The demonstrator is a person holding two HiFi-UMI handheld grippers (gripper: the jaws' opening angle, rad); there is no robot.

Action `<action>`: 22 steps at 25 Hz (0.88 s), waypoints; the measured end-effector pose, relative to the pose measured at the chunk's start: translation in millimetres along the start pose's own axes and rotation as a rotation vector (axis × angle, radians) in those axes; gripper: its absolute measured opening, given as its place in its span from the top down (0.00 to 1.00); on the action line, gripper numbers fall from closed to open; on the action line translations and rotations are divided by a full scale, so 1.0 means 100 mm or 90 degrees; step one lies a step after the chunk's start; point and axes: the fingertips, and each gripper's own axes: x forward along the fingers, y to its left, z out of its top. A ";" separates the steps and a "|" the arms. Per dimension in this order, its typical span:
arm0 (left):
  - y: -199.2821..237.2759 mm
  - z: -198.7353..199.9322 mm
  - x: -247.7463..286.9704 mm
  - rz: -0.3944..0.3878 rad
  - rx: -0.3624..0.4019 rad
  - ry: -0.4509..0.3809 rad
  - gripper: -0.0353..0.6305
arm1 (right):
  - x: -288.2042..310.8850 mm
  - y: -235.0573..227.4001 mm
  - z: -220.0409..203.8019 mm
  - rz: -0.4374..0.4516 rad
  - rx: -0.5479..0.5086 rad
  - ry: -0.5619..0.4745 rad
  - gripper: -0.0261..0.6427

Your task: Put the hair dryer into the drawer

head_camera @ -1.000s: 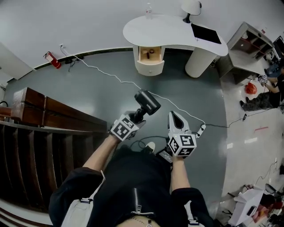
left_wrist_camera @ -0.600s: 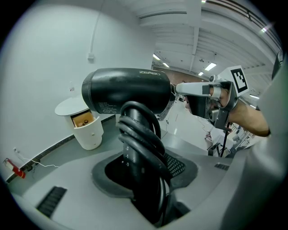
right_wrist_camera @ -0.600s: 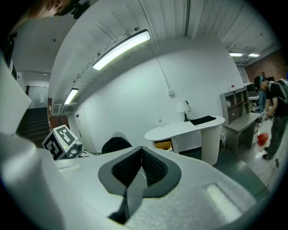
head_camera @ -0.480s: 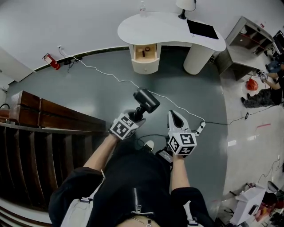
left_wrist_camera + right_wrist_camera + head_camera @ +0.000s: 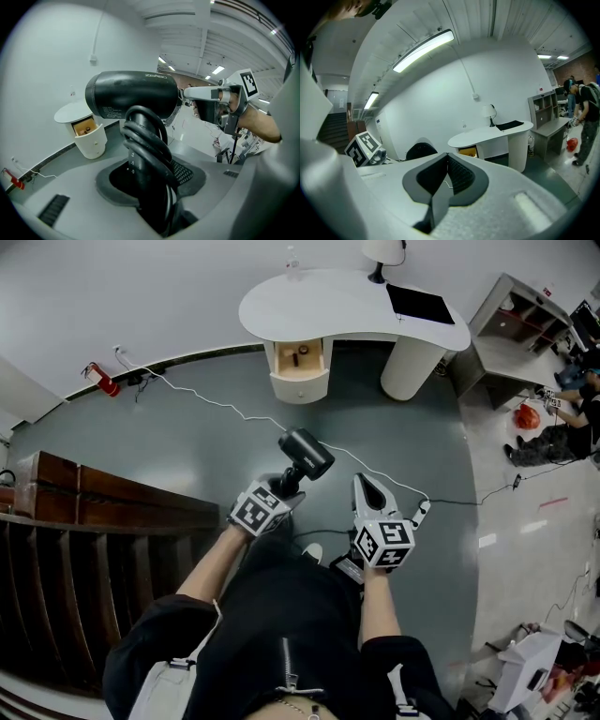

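Note:
A black hair dryer (image 5: 305,453) with its cord wound round the handle (image 5: 147,154) is held upright in my left gripper (image 5: 278,486), whose jaws are shut on the handle. Its barrel (image 5: 133,93) points sideways in the left gripper view. My right gripper (image 5: 368,491) hangs beside it, shut with nothing between its pads (image 5: 445,176). Far ahead, the drawer (image 5: 299,359) of a white curved desk (image 5: 347,306) stands pulled out, with a small item inside. The same drawer (image 5: 85,127) shows in the left gripper view and drawer (image 5: 468,151) in the right.
A white cable (image 5: 225,407) runs across the grey floor from the wall to a plug (image 5: 422,512) by my right gripper. Dark wooden stairs (image 5: 103,512) lie at the left. A lamp (image 5: 382,253) and a black mat (image 5: 419,304) sit on the desk. A person (image 5: 562,423) stands at the right.
The desk and drawer have slid slightly left and up in the head view as I turn and walk. Both grippers hold their pose, the dryer still gripped.

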 end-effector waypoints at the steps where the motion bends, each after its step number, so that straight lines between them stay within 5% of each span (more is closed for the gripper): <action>1: 0.04 0.00 0.02 -0.001 0.000 0.002 0.66 | 0.05 0.00 0.00 0.000 0.000 0.001 0.95; 22: 1.52 0.41 0.36 -0.043 0.018 0.017 0.66 | 1.58 -0.13 0.38 -0.037 0.007 0.034 0.95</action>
